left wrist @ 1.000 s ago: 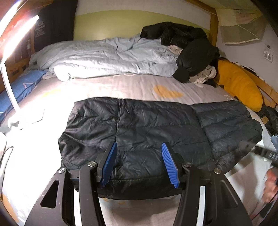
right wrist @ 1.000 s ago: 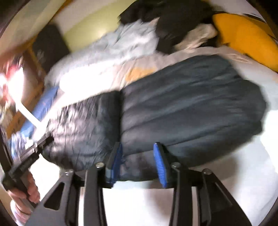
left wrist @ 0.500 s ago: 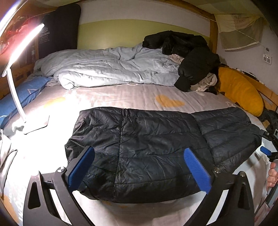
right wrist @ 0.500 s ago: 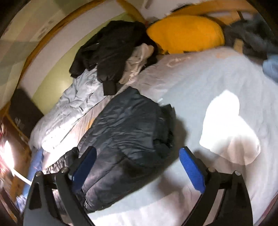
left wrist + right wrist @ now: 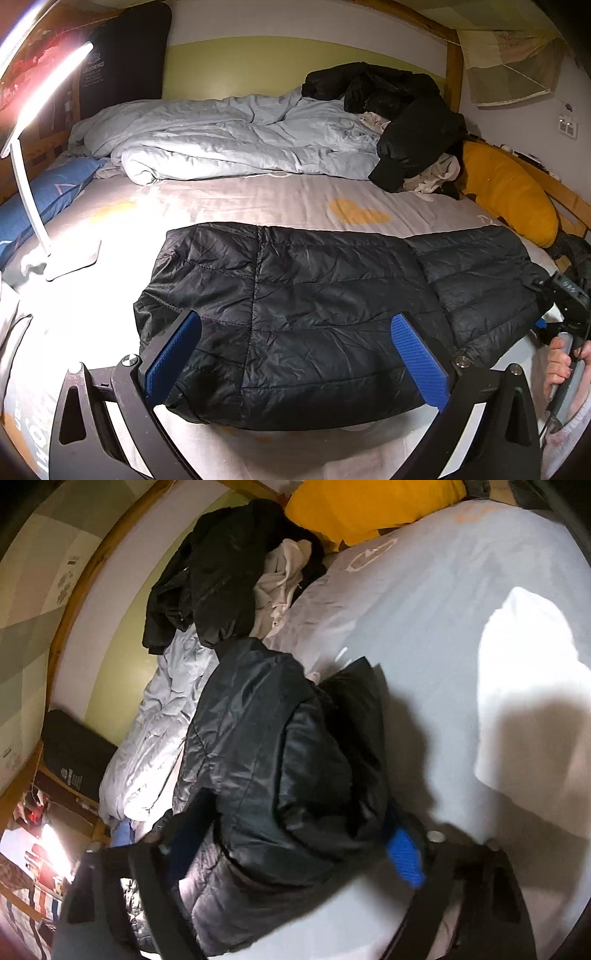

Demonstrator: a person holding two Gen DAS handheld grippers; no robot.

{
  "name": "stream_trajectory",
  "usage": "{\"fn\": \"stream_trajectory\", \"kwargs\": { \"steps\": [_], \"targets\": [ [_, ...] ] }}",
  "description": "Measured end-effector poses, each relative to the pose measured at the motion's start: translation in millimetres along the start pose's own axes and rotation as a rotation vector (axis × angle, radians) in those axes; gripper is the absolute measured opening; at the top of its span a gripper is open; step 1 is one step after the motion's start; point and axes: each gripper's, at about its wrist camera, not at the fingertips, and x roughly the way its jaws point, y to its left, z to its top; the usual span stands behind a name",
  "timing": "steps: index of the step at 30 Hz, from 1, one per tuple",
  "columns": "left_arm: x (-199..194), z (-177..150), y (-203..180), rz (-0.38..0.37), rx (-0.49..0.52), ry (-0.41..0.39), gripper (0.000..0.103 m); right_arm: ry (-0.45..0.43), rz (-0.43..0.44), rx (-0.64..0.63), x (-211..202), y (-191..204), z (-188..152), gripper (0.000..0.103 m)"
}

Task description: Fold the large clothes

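Two claws are mine, one in each hand, both over the same black quilted puffer jacket (image 5: 325, 314) that lies spread flat across the pale grey bed sheet (image 5: 258, 199). My left claw (image 5: 295, 354) is spread wide, its blue ribbed pads (image 5: 419, 360) well apart and gripping nothing; they hover above the near hem of the jacket, one over the left part and one over the middle.

My right claw (image 5: 295, 845) is at the jacket's right end, where the fabric is bunched and doubled into a thick, shiny lump (image 5: 280, 760). That lump sits between the two fingers, with the blue right pad (image 5: 404, 853) just beside the cloth and the left finger blurred and dark. The jaws are wide apart, and I cannot tell whether either pad actually presses the fabric. From the left wrist view, my right hand (image 5: 561, 362) shows at the jacket's far right edge.

Behind the jacket lie a crumpled light blue duvet (image 5: 240, 144), a heap of black coats (image 5: 402, 122) and a mustard yellow pillow (image 5: 506, 192). A white desk lamp (image 5: 40, 155) stands on the sheet to the left.
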Motion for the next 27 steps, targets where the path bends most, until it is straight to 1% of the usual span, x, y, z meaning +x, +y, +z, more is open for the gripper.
{"fn": "stream_trajectory", "kwargs": {
  "steps": [1,2,3,5,6,8,9,12,13,15,18,21,23,24,25,26,27],
  "targets": [
    [-0.5,-0.1,0.1,0.004,0.003,-0.002,0.102,0.004,-0.028,-0.029,2.5,3.9,-0.6,0.067],
    [-1.2,0.0,0.6,0.008,0.003,-0.005,0.102,0.002,-0.047,-0.053,2.7,6.7,-1.2,0.056],
    [-2.2,0.2,1.4,0.01,-0.001,-0.009,0.102,-0.005,-0.059,-0.08,1.6,10.3,-1.7,0.043],
    [-4.2,1.0,5.0,0.008,-0.02,-0.015,0.102,-0.025,-0.087,-0.14,-4.2,20.3,-1.1,0.029],
    [-5.0,1.5,6.9,0.007,-0.027,-0.016,0.102,-0.035,-0.096,-0.16,-7.6,24.3,-0.4,0.025],
    [-6.1,2.1,11.1,0.003,-0.045,-0.014,0.102,-0.06,-0.106,-0.188,-14.4,30.3,1.7,0.022],
    [-6.2,2.3,12.2,0.003,-0.051,-0.012,0.102,-0.072,-0.13,-0.213,-19.7,35.1,4.2,0.022],
    [-2.9,2.0,16.4,0.046,-0.071,0.012,0.102,-0.106,-0.199,-0.281,-35.1,44.0,16.8,0.021],
    [0.0,0.9,19.2,0.048,-0.088,0.028,0.102,-0.11,-0.209,-0.293,-39.5,44.8,21.4,0.021],
    [10.3,-2.2,25.7,0.038,-0.134,0.092,0.102,-0.113,-0.226,-0.35,-50.9,50.7,36.1,0.021],
    [24.6,-8.2,35.1,0.002,-0.205,0.159,0.102,-0.172,-0.256,-0.45,-69.5,66.0,51.4,0.021],
    [37.4,-13.0,36.2,-0.044,-0.212,0.21,0.102,-0.232,-0.278,-0.529,-84.9,83.2,60.6,0.021],
    [45.0,-18.4,34.2,-0.108,-0.232,0.25,0.102,-0.259,-0.297,-0.581,-92.4,98.9,64.5,0.021],
    [48.8,-21.3,32.8,-0.153,-0.252,0.273,0.1,-0.265,-0.295,-0.596,-94.7,104.6,64.2,0.021],
    [52.2,-24.1,30.5,-0.198,-0.272,0.295,0.097,-0.27,-0.286,-0.611,-97.2,112.0,62.9,0.021],
    [55.9,-27.0,27.7,-0.251,-0.294,0.318,0.084,-0.274,-0.27,-0.63,-99.8,120.8,59.4,0.021],
    [57.7,-30.1,26.9,-0.297,-0.31,0.334,0.064,-0.282,-0.252,-0.65,-102.4,129.2,54.0,0.021]
  ]
}}
